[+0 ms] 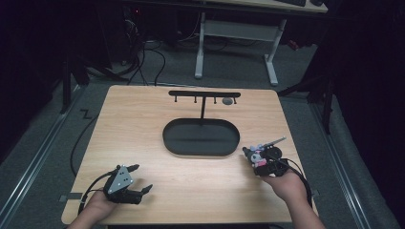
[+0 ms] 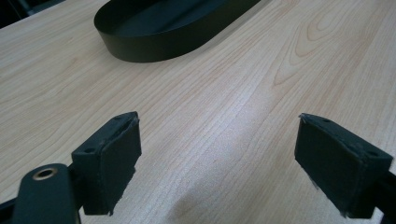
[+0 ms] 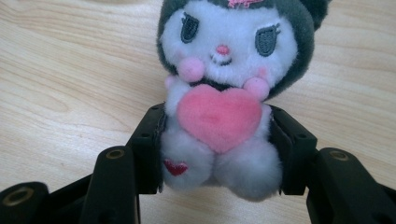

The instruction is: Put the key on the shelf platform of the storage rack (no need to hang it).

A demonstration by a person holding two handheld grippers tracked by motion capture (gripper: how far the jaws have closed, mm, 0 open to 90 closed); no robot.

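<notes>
A small plush toy (image 3: 224, 93) with a white face, dark hood and pink heart sits between the jaws of my right gripper (image 3: 217, 149), which is shut on its body. From above, the plush toy (image 1: 258, 156) is at the table's right side, just right of the black oval tray (image 1: 167, 138). A black rack with hooks (image 1: 204, 94) rises behind the tray. My left gripper (image 1: 142, 179) stands open near the front left of the table, nothing between its pads (image 2: 109, 161). The tray (image 2: 154, 44) lies ahead of it.
The wooden table (image 1: 143, 119) ends close behind both hands. Something small and grey (image 1: 228, 101) hangs at the rack's right end. A white desk frame (image 1: 236, 43) and cables (image 1: 143, 62) stand on the floor beyond the table.
</notes>
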